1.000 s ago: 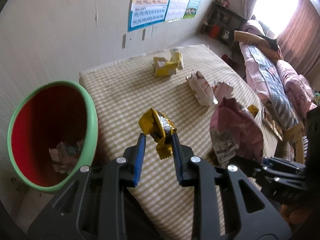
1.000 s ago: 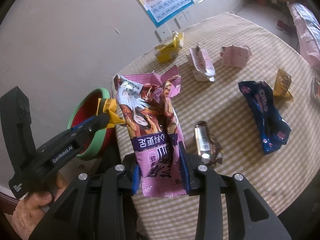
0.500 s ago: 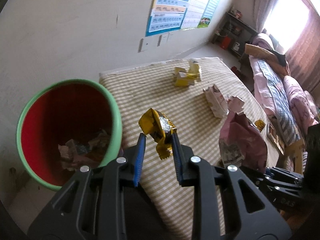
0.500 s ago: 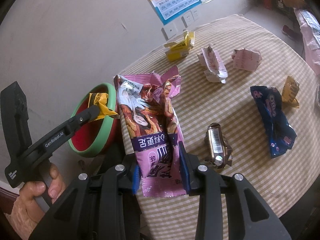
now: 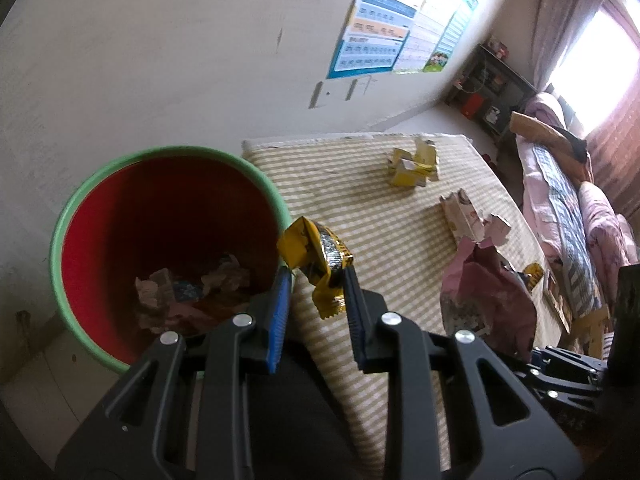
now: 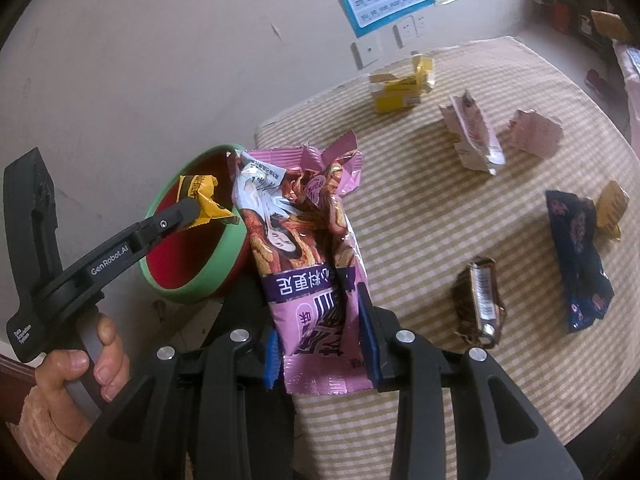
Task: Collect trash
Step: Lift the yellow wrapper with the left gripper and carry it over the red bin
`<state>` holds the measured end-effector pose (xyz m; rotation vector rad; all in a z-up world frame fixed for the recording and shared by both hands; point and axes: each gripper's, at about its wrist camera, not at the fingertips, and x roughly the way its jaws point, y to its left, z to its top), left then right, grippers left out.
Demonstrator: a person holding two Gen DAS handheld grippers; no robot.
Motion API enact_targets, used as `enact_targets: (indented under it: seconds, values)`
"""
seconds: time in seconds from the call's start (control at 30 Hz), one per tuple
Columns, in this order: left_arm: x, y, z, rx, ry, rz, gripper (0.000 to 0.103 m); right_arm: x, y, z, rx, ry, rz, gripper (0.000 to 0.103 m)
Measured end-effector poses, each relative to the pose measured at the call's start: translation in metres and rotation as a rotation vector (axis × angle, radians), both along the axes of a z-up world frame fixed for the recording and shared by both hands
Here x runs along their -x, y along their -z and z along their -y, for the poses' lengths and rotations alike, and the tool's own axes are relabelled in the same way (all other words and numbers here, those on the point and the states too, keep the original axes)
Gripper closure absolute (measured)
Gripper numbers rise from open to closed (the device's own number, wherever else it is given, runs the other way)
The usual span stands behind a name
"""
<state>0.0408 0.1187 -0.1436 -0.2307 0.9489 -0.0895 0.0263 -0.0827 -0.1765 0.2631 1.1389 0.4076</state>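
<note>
Bin (image 5: 60, 240), green-rimmed and red inside, is sitting at left beside the checked surface (image 5: 380, 208). Left gripper (image 5: 314, 286), marked "GenRobot.AI", is pinching a yellow wrapper (image 5: 320, 254) between its fingers at the bin's rim. Right gripper (image 6: 320, 340) is clamping a pink snack bag (image 6: 304, 248) printed with Chinese characters, held over the surface edge. Farther right, a dark blue wrapper (image 6: 576, 256) is lying flat.

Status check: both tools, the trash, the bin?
Left tool shut on yellow wrapper, at bin rim. Right tool shut on pink bag. Nothing blocking.
</note>
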Motion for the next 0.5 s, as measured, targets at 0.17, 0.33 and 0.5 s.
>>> enact_targets:
  seconds: [0.17,0.33,0.5]
  values:
    - [0.001,0.001,-0.018,0.006,-0.04,-0.006,0.078,-0.005,-0.001,-0.016,0.007,-0.031,0.003,0.071]
    - [0.003,0.003,-0.035,0.005,-0.081,-0.011,0.078,-0.01,0.0,-0.028,0.008,-0.058,0.0,0.071]
    - [0.005,0.005,-0.048,-0.004,-0.114,-0.012,0.078,-0.016,-0.001,-0.042,0.01,-0.088,0.007,0.071]
